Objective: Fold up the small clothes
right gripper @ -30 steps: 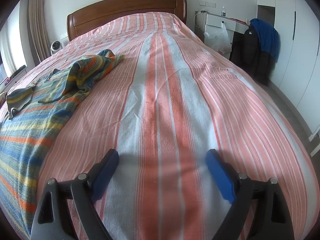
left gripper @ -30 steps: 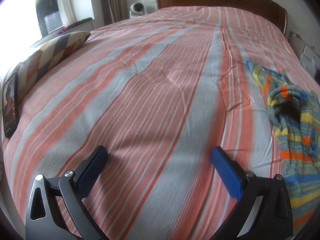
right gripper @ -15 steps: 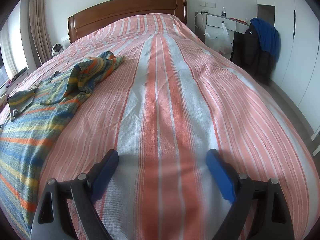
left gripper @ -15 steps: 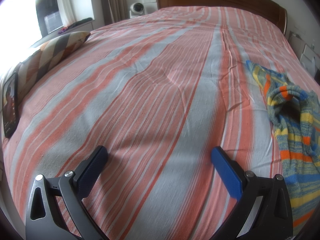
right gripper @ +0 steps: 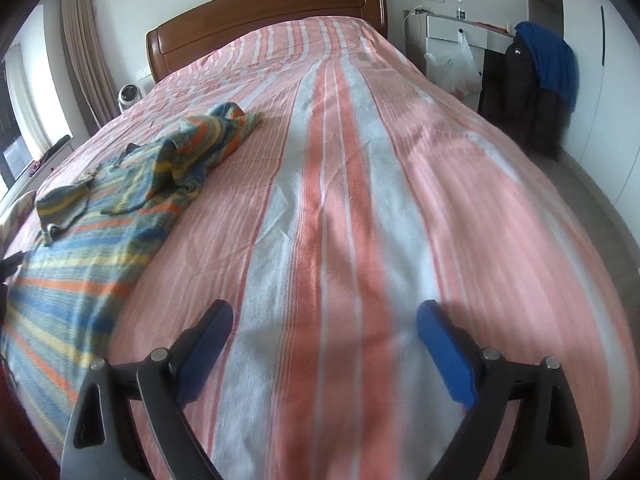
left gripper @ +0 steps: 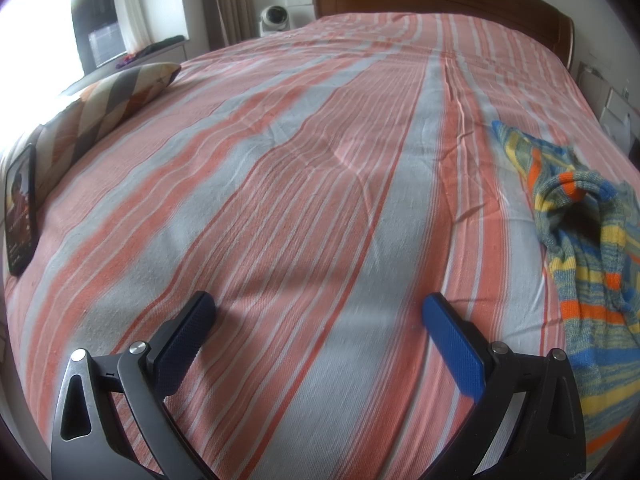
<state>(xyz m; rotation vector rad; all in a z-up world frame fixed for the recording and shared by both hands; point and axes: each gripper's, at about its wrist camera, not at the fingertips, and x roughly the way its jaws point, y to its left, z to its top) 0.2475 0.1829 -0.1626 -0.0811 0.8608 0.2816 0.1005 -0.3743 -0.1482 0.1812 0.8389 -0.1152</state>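
A wide bed point(left gripper: 304, 184) fills both views, covered by a woven spread in long coral, salmon and pale grey stripes, lightly creased near its middle. At the far end of the bed stands a curved, glossy brown wooden headboard point(right gripper: 264, 12).

The striped knit garment point(right gripper: 100, 208) lies on the bed, unfolded and rumpled. It is a soft, fuzzy knit in bands of blue, yellow, orange and grey-green. In the right wrist view it spreads along the bed's left side, one sleeve bunched toward the headboard and a small flap turned over on the side nearer the window. In the left wrist view the same garment point(left gripper: 592, 264) sits at the bed's right edge, with a dark rounded opening, perhaps the neck or a cuff, gaping upward.

The left claw point(left gripper: 318, 312) hangs over bare bedspread, its dark blue textured pads spread wide with nothing between them. The right claw point(right gripper: 324, 320) is likewise over bare spread, beside the garment; its jaws have just been opening a little further and stand wide, empty.

Only the left view shows a diamond-patterned cushion point(left gripper: 108, 108) and a dark phone point(left gripper: 20, 208) propped against it at the bed's left edge, with a bright window beyond. Only the right view shows a white desk point(right gripper: 456, 36) beside the headboard, a plastic bag point(right gripper: 456, 68) hanging from it, and dark and blue jackets point(right gripper: 536, 80) draped nearby. A small white fan point(left gripper: 274, 18) beside the headboard appears in both.
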